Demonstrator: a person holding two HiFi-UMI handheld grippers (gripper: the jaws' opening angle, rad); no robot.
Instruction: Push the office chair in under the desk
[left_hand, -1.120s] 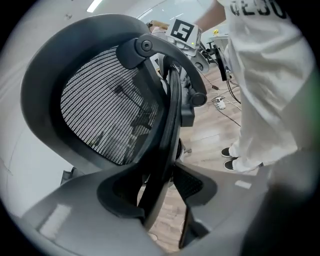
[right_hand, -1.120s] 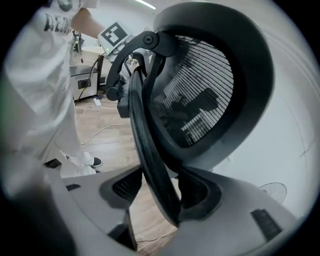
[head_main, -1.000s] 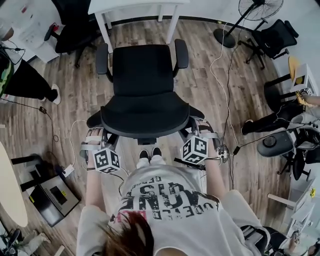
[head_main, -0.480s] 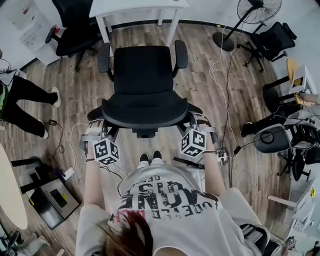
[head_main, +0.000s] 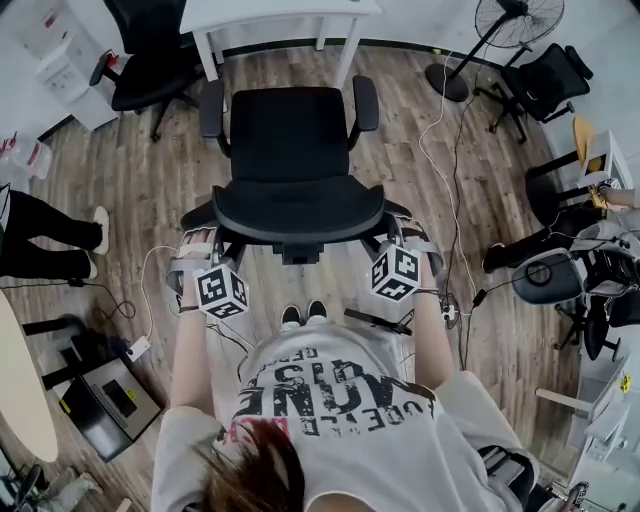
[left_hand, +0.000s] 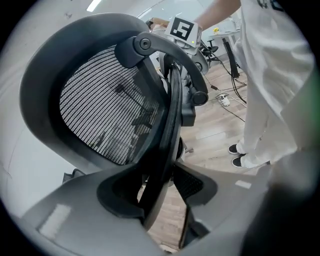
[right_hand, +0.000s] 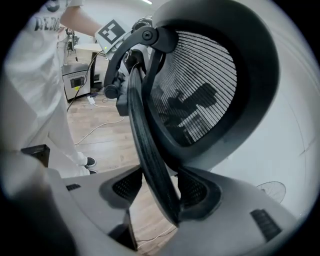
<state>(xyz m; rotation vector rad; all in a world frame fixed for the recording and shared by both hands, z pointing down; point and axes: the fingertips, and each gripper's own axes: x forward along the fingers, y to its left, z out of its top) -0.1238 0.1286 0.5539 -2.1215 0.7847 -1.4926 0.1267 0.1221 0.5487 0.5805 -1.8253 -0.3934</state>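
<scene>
The black office chair (head_main: 290, 140) stands on the wood floor with its seat facing the white desk (head_main: 280, 12) at the top of the head view. Its mesh backrest (head_main: 298, 210) is nearest to me. My left gripper (head_main: 205, 240) is shut on the backrest's left rim and my right gripper (head_main: 392, 232) on its right rim. In the left gripper view the rim (left_hand: 167, 130) runs down between the pads of the left gripper (left_hand: 160, 192). The right gripper view shows the same rim (right_hand: 145, 135) between the pads of the right gripper (right_hand: 162, 192).
Another black chair (head_main: 150, 60) stands left of the desk. A floor fan (head_main: 520, 20) and a further chair (head_main: 550, 75) are at the upper right. Cables (head_main: 440, 130) trail across the floor. A person's legs (head_main: 45, 240) are at the left, a grey box (head_main: 110, 395) at the lower left.
The chair and both grippers have moved up the picture, toward the desk. The person at the left has stepped further left.
</scene>
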